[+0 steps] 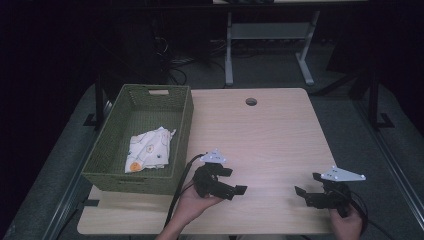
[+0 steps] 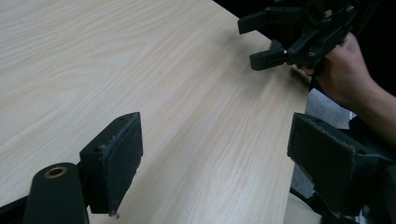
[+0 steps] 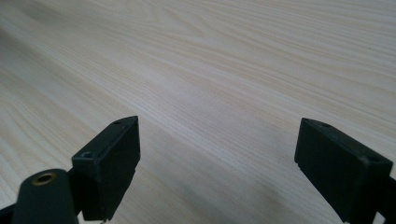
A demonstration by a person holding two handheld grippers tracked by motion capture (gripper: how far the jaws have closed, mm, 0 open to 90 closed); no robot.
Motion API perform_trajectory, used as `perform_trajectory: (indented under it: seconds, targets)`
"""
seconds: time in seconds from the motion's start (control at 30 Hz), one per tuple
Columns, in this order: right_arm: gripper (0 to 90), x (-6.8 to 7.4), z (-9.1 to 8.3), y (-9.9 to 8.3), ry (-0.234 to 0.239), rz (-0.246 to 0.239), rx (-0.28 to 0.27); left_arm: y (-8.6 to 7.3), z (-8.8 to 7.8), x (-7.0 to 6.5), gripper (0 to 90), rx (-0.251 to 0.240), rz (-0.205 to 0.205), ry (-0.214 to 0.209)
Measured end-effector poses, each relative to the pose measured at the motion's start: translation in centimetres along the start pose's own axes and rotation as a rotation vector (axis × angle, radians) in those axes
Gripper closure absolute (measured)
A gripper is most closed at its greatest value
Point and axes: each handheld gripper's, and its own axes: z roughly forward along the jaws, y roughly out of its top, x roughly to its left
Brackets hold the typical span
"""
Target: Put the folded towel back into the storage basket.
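Pale wood surface (image 1: 270, 135): light grain, a round cable hole (image 1: 251, 102) near its far edge; bare middle between the two grippers.
Left gripper (image 1: 234, 181): held in a hand (image 1: 192, 204) near the near edge, left of centre, just beside the basket's near right corner; jaws spread wide, nothing between them; grey plate on top; black cable (image 1: 179, 187) trailing off the near edge.
Right gripper (image 1: 308, 184): near the near right corner, held by the other hand (image 1: 346, 225); jaws parted, nothing held; they point toward the left gripper.
Basket (image 1: 182, 125): green woven, rectangular, along the left edge, a handle slot in its far wall.
Cloth (image 1: 149, 149): white with small coloured print, crumpled, lying inside the basket toward its near end; well apart from both grippers, the basket's right wall between it and the left gripper.
In the way: nothing lies on the wood between the grippers.
Left gripper view: own padded jaws (image 2: 215, 154) wide apart over the grain; farther off, the right gripper (image 2: 261, 39) with open jaws above the surface's edge, and the hand (image 2: 343, 70) holding it.
Right gripper view: own smooth jaws (image 3: 217, 154) apart, low over bare wood.
High view adds: basket, cloth, cable hole, a desk frame (image 1: 270, 45) and dark floor beyond the far edge.
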Motion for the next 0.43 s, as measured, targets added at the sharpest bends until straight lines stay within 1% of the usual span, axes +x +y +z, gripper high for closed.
perform_trajectory:
  seconds: [0.1, 0.13, 0.2, 0.23, 0.3, 0.4, 0.43]
  targets:
    - [13.8, 0.2, 0.0, 0.1, 0.002, 0.002, 0.001, -0.5, 0.2, -0.1, 18.7, -0.011, 0.001, -0.003]
    - [13.8, 0.3, 0.1, 0.1, 0.001, 0.000, 0.002, -0.6, 0.3, -0.1, 18.7, -0.008, 0.001, -0.005]
    - [13.8, 0.4, 0.1, 0.2, 0.005, -0.008, 0.005, -0.7, 0.5, -0.2, 18.7, 0.012, 0.015, 0.008]
    - [13.8, 0.4, 0.2, 0.2, 0.005, -0.012, 0.006, -0.8, 0.5, -0.3, 18.7, 0.007, 0.020, 0.017]
    - [13.8, 0.5, 0.2, 0.3, 0.006, -0.019, 0.006, -1.0, 0.6, -0.2, 18.7, 0.002, 0.010, -0.005]
    - [13.8, 0.5, 0.1, 0.4, 0.010, -0.029, 0.002, -1.4, 0.6, -0.3, 18.8, 0.001, 0.007, -0.005]
    - [13.8, 0.5, 0.1, 0.5, 0.012, -0.030, 0.002, -1.6, 0.6, -0.3, 18.7, 0.000, 0.006, -0.014]
